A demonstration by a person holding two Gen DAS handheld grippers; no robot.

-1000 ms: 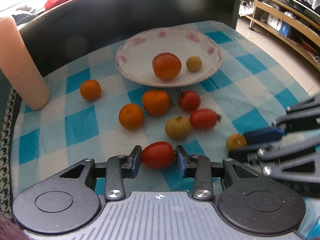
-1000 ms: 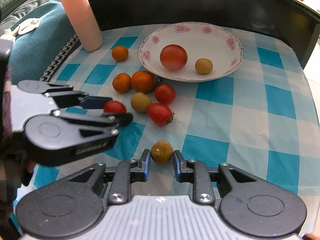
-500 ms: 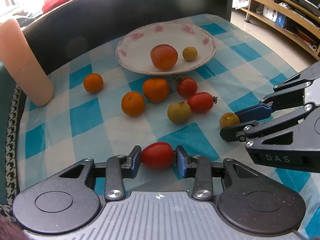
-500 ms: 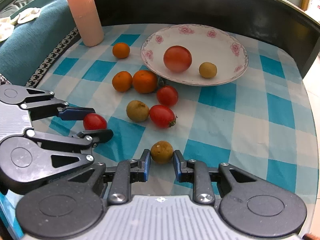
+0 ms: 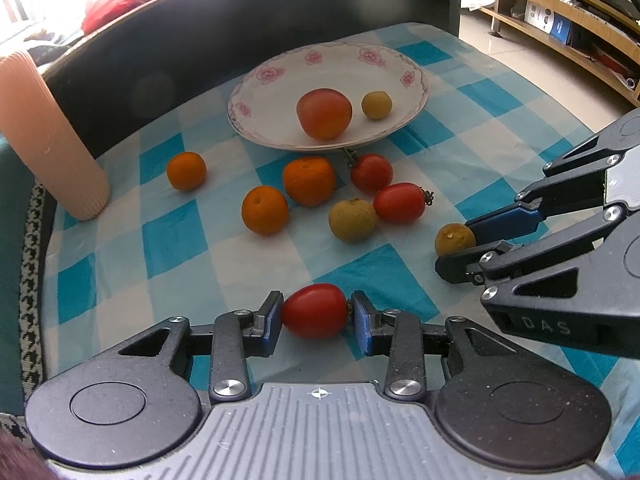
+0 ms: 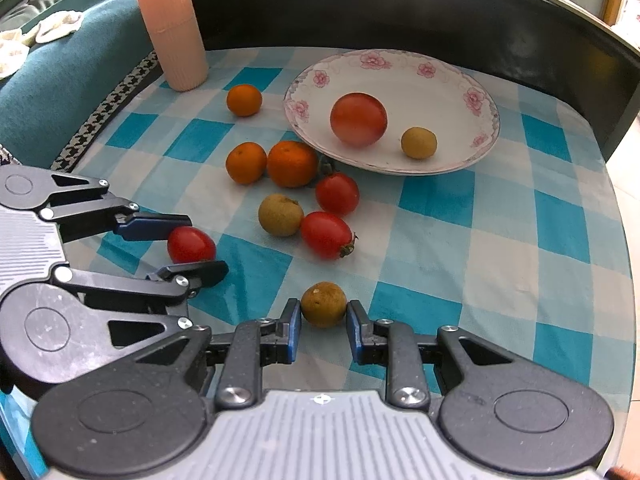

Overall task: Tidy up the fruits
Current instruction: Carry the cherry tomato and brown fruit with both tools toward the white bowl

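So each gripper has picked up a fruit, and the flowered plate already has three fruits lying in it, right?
Not quite. The plate holds two fruits, not three: a big red tomato and a small brownish longan, as the right wrist view shows. The rest is right: the left gripper holds a small tomato and the right gripper a longan.

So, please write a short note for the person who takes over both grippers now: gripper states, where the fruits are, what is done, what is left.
Left gripper: shut on a cherry tomato.
Right gripper: shut on a brown longan.
Done: the plate holds one big tomato and one longan.
Left on the checked cloth: three oranges, two cherry tomatoes, one longan, all near the plate's front rim. The two held fruits are not yet on the plate.
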